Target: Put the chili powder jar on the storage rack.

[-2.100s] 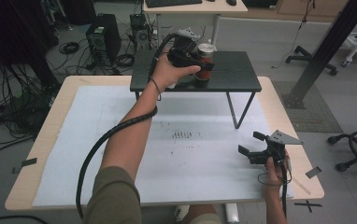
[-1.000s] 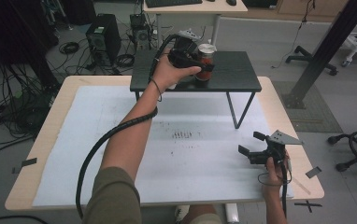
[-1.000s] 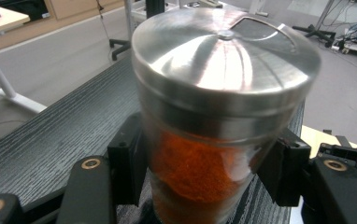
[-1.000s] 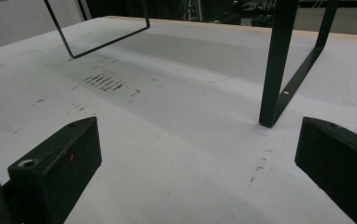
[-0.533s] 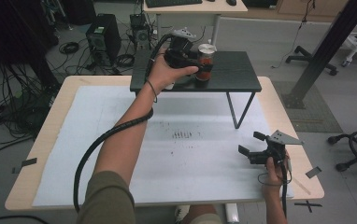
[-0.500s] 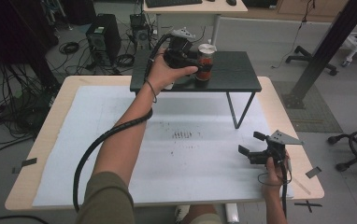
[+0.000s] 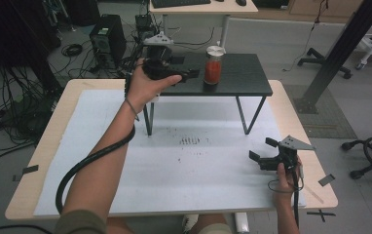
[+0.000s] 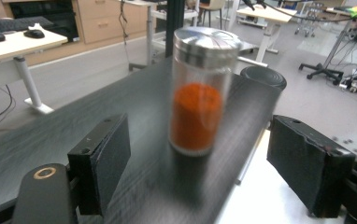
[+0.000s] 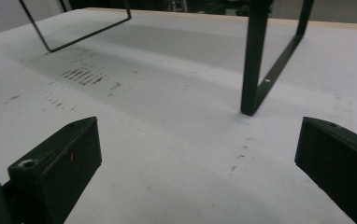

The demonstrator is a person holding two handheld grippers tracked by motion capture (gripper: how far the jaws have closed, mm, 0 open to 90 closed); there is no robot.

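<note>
1. A glass jar point(image 7: 213, 67) with a silver lid and orange-red powder inside stands upright on the black raised shelf point(image 7: 242, 78), in the upper middle of the high view.
2. The left gripper point(image 7: 186, 74) sits at the shelf's left part, just left of the jar, with the person's left hand point(image 7: 145, 87) wrapped round its body.
3. Its jaws have just been opening; they now stand about half apart and press on nothing.
4. In the left gripper view the jar point(image 8: 200, 91) stands ahead of the jaws, beyond their tips and clear of both pads, a little blurred.
5. The right gripper point(image 7: 263, 151) rests low at the lower right of the high view, over the white sheet on the worktop point(image 7: 47, 146), held by the right hand point(image 7: 285, 176).
6. Its jaws stand wide apart with nothing between them; in the right gripper view they frame bare white sheet and a black shelf leg point(image 9: 257, 56).
7. The two grippers are well apart, the jar nearer the left one.
8. Small dark marks point(image 7: 191, 141) dot the sheet near the frame's centre.
</note>
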